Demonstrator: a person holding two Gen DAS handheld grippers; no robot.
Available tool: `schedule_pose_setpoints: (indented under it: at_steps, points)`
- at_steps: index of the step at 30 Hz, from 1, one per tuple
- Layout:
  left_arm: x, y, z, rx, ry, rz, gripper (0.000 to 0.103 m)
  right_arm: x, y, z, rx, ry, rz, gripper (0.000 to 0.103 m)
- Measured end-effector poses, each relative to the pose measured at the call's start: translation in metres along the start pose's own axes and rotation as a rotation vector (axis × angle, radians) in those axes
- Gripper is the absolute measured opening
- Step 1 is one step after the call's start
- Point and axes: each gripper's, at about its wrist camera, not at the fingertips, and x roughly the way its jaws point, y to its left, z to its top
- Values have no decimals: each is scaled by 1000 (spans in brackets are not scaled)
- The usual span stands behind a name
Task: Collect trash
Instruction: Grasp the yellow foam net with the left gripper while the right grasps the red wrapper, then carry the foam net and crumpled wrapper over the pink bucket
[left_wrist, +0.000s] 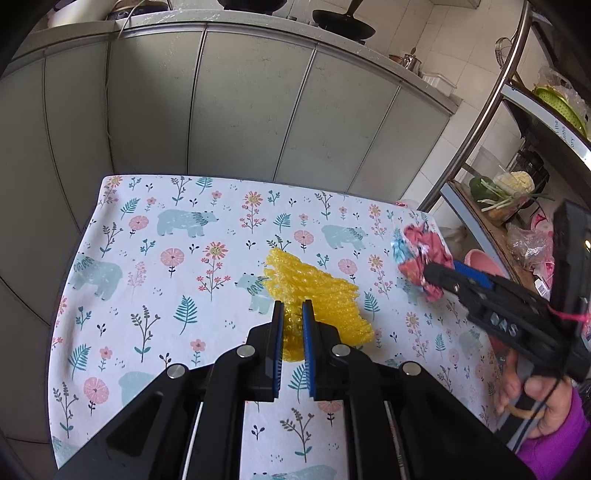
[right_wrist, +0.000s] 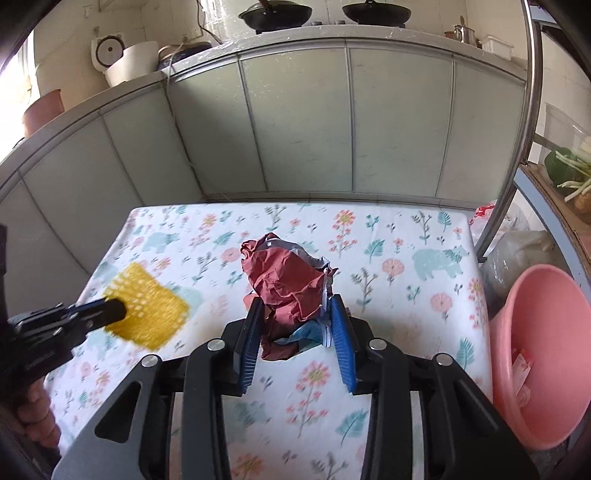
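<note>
Over the counter (left_wrist: 155, 280):
Left tongs (left_wrist: 292, 314): pinching yellow foam mesh (left_wrist: 314, 291), feather-light, squashy.
Right tongs (right_wrist: 297, 314): clamping crumpled wrapper (right_wrist: 288, 280), light, springy; gripping mid-wad.

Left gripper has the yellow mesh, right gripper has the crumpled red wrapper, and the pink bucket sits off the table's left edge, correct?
One thing is off: the pink bucket stands off the table's right edge, as the right wrist view shows. The rest holds: the left gripper holds the yellow mesh, and the right gripper holds the crumpled red wrapper.
</note>
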Motion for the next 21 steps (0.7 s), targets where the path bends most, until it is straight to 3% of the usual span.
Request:
schedule_pose_setpoints:
  at_steps: [21]
  points:
    - [-35, -24, -13, 16, -39, 64, 9, -57, 21, -43, 22, -7, 77, 37]
